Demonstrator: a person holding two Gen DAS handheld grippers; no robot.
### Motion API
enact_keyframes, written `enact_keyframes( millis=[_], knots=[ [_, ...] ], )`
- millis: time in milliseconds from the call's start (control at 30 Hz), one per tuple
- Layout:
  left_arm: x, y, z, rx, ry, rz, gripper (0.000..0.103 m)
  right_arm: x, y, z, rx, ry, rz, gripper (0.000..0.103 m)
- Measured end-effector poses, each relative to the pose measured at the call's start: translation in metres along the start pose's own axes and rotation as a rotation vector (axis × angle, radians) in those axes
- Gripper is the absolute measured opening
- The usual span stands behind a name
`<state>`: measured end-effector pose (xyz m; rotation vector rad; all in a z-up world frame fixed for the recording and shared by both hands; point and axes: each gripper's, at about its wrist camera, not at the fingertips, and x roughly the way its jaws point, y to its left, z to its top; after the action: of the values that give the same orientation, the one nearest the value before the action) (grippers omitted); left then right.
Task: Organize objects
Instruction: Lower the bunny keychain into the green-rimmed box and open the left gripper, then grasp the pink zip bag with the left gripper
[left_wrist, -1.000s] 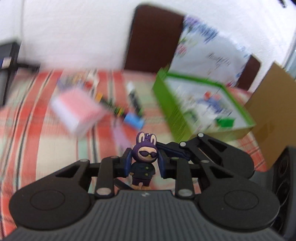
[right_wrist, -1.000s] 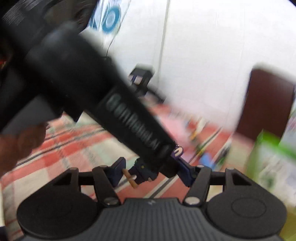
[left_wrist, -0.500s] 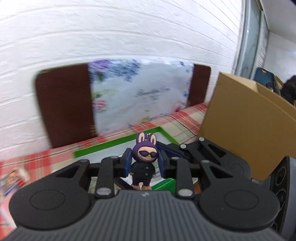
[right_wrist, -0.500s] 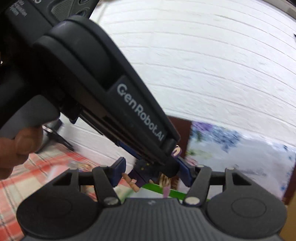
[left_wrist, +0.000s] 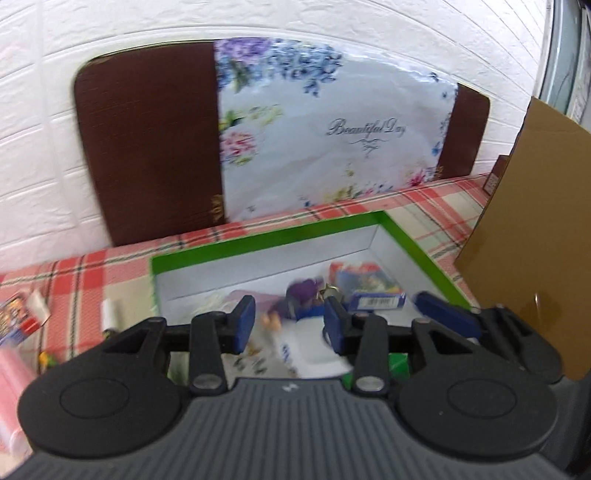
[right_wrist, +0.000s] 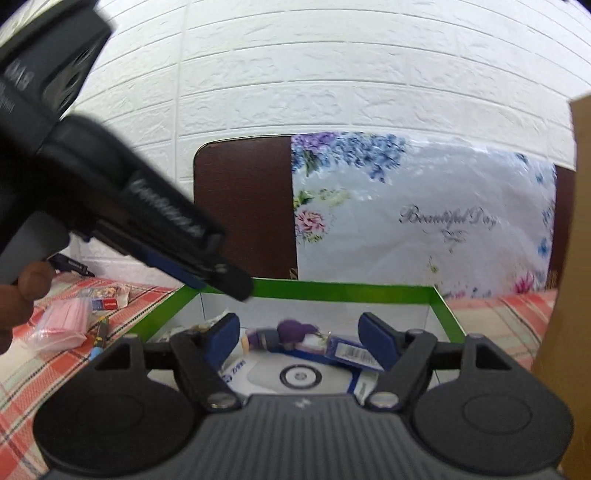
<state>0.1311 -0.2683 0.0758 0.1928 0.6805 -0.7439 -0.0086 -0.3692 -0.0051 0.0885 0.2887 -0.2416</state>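
Observation:
The purple bunny figure (left_wrist: 299, 295) (right_wrist: 291, 329) is blurred and lies on its side inside the green-rimmed box (left_wrist: 258, 242) (right_wrist: 332, 290), clear of every pad. My left gripper (left_wrist: 289, 326) hovers over the box, its jaws opening with nothing between them. In the right wrist view the left gripper (right_wrist: 218, 269) reaches in from the upper left above the box's near corner. My right gripper (right_wrist: 300, 341) also points into the box, its jaws opening and empty. One of its blue fingers (left_wrist: 443, 317) shows at the right of the left wrist view.
A blue and white carton (right_wrist: 299, 376) and a blue barcode card (left_wrist: 376, 301) lie in the box. A cardboard box (left_wrist: 517, 258) stands at right. A floral bag (left_wrist: 332, 129) leans on brown boards behind. A pink packet (right_wrist: 62, 325) lies left on the checked cloth.
The left gripper carried the bunny figure over the green box and opened, and the figure now lies in the box. The right gripper swung towards the box and opened wider.

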Motion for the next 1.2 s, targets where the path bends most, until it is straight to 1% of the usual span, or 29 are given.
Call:
enact_keyframes(
  millis=[67,133,200,233,333,400,500,600,833,1033,1200],
  knots=[
    [-0.007,0.003,-0.007,-0.006,0.000,0.016,0.045,-0.015,0.000,-0.004,0.048,0.004,0.001,0.074],
    [-0.017,0.004,-0.017,-0.013,-0.003,0.024,0.049,-0.017,0.000,-0.003,0.078,0.009,0.000,0.074],
    [-0.025,0.005,-0.026,-0.017,0.003,0.041,0.049,-0.022,-0.006,0.000,0.098,0.015,0.000,0.074],
    [-0.028,0.005,-0.032,-0.017,0.009,0.053,0.049,-0.023,0.007,0.003,0.106,0.020,0.000,0.074],
    [-0.036,0.008,-0.047,-0.015,0.035,0.093,0.049,-0.033,0.008,-0.001,0.131,0.038,0.000,0.074],
    [-0.042,0.010,-0.056,-0.015,0.043,0.112,0.049,-0.033,0.012,-0.001,0.144,0.052,0.004,0.074],
    [-0.051,0.015,-0.068,-0.013,0.050,0.148,0.051,-0.044,0.020,-0.004,0.145,0.063,0.018,0.074],
    [-0.059,0.025,-0.077,-0.032,0.050,0.176,0.051,-0.049,0.033,-0.002,0.123,0.067,0.034,0.073],
    [-0.077,0.058,-0.097,-0.094,0.040,0.234,0.052,-0.057,0.074,0.002,0.025,0.071,0.087,0.073],
    [-0.085,0.092,-0.113,-0.141,0.039,0.292,0.053,-0.052,0.115,0.002,-0.052,0.092,0.146,0.073],
    [-0.089,0.128,-0.129,-0.197,0.040,0.336,0.056,-0.040,0.151,0.000,-0.124,0.122,0.216,0.073]
  ],
)
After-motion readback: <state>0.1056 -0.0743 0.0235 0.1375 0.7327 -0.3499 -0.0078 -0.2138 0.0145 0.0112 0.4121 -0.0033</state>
